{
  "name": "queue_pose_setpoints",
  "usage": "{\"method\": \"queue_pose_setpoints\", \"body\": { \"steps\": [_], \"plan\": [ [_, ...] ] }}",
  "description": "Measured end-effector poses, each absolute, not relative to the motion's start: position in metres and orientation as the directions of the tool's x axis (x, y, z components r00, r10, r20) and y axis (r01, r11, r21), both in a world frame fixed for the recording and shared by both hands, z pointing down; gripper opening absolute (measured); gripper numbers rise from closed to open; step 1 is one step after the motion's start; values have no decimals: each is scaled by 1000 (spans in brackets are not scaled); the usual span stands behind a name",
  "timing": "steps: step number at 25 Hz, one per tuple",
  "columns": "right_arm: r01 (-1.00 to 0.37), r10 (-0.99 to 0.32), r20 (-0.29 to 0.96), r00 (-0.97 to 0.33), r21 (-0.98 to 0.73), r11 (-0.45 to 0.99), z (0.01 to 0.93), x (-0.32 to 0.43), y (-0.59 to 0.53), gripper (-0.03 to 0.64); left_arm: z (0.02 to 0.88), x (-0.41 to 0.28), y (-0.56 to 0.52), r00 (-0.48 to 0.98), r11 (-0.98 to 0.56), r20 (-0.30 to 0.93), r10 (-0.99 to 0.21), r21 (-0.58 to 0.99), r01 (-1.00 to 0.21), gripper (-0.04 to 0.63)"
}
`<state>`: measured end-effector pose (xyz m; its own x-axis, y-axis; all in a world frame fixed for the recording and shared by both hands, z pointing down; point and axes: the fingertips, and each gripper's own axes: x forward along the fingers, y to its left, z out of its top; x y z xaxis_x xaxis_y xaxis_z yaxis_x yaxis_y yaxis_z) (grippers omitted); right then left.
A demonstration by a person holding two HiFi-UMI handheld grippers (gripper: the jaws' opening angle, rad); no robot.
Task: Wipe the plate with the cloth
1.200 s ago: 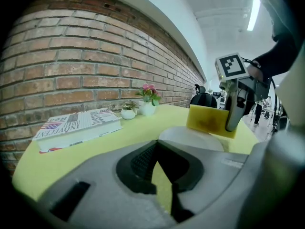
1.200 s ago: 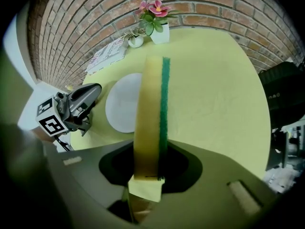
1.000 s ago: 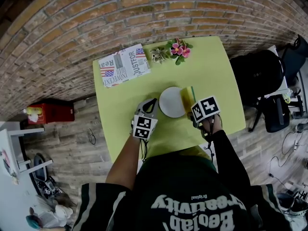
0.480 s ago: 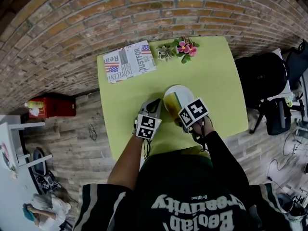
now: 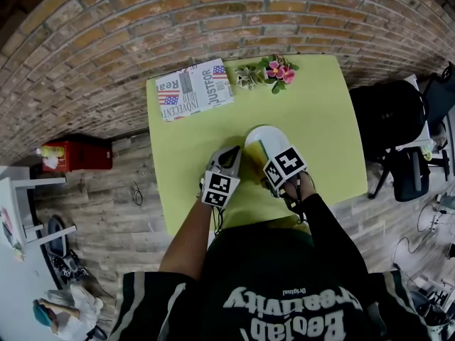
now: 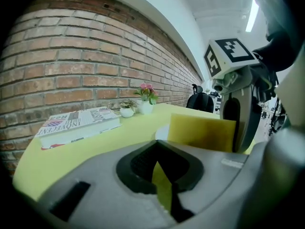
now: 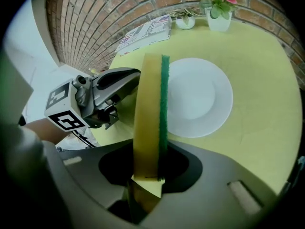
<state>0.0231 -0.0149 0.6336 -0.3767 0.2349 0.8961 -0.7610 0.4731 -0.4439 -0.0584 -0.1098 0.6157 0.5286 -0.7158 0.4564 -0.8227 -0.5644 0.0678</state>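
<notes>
A white plate (image 7: 200, 97) lies on the yellow-green table (image 5: 320, 112), in front of me. My right gripper (image 7: 147, 175) is shut on a yellow sponge with a green scouring face (image 7: 150, 109), held on edge. The sponge's far end is over the plate's left rim; I cannot tell whether it touches. In the head view the sponge (image 5: 257, 150) covers the plate's (image 5: 269, 136) near-left part, with the right gripper (image 5: 269, 160) behind it. My left gripper (image 5: 229, 153) hovers just left of the plate, jaws together with nothing in them. Its own view shows the sponge (image 6: 200, 132) close ahead.
A folded newspaper (image 5: 194, 89) lies at the table's far left. A pot of pink flowers (image 5: 279, 72) and a small succulent (image 5: 250, 77) stand at the far edge by the brick wall. A black chair (image 5: 387, 112) is right of the table, a red box (image 5: 78, 156) on the floor at left.
The right gripper has carried the sponge leftward, from the plate's right edge to its left part. The left gripper has stayed beside the plate.
</notes>
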Motion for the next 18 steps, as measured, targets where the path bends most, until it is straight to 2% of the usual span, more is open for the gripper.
{"method": "queue_pose_setpoints", "body": {
  "steps": [18],
  "plan": [
    [-806,209,913,-350,-408,430,637,46,-16,132,618,-57,-109,528,-570,463,-712,58,-819,5]
  ]
}}
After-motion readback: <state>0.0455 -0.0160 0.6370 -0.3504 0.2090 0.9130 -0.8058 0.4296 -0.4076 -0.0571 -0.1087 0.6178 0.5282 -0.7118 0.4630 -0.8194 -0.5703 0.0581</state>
